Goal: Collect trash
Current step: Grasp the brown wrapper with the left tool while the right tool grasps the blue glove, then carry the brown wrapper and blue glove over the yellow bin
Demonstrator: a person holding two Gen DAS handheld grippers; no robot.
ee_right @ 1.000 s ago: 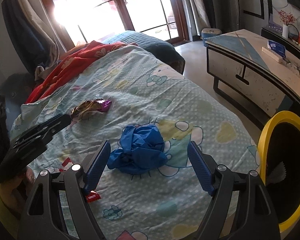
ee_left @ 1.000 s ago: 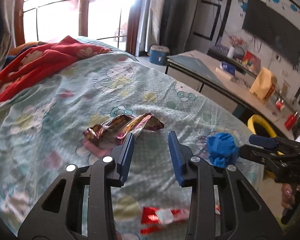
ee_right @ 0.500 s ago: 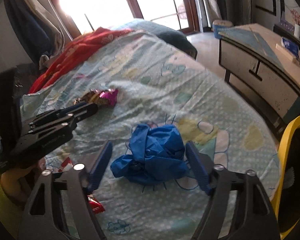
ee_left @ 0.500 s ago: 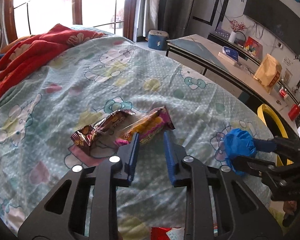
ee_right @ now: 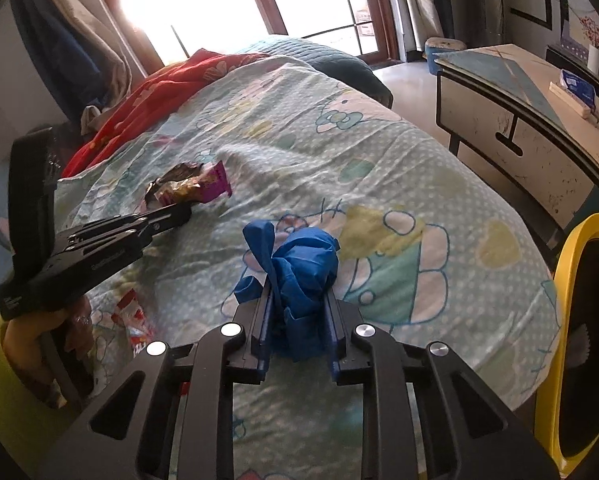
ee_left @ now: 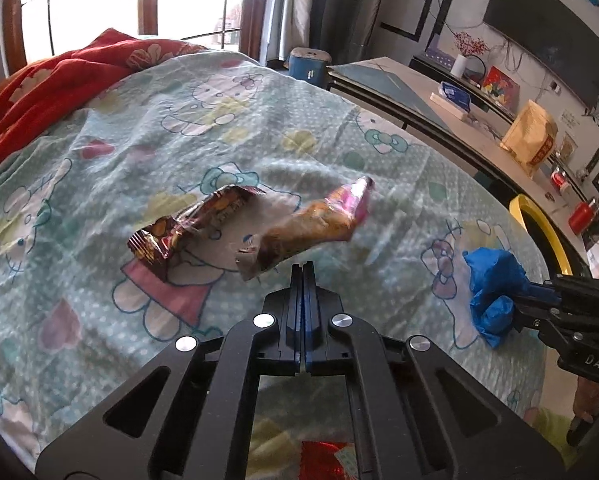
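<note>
My left gripper [ee_left: 303, 266] is shut, its tips pinching the near edge of a pink and gold snack wrapper [ee_left: 311, 226] on the patterned bed sheet [ee_left: 99, 300]. A brown wrapper [ee_left: 191, 232] lies just left of it, untouched. In the right wrist view the left gripper [ee_right: 181, 214] reaches in from the left, under the pink and gold snack wrapper [ee_right: 197, 188]. My right gripper [ee_right: 297, 300] is closing, and its pads press on both sides of a crumpled blue glove [ee_right: 299, 264]. The left wrist view shows that glove [ee_left: 493, 284] at the right gripper's [ee_left: 521, 300] tips.
A red wrapper [ee_right: 133, 320] lies on the sheet near my left hand, and it also shows under the left gripper [ee_left: 327, 460]. A yellow-rimmed bin [ee_right: 567, 320] stands off the bed's right edge. A red blanket [ee_left: 59, 88] covers the far left. A long cabinet [ee_right: 519, 120] runs along the right.
Both grippers closed: the left one shut at the pink and gold wrapper's near edge, the right one squeezed in on the blue glove. The left gripper also moved down.
</note>
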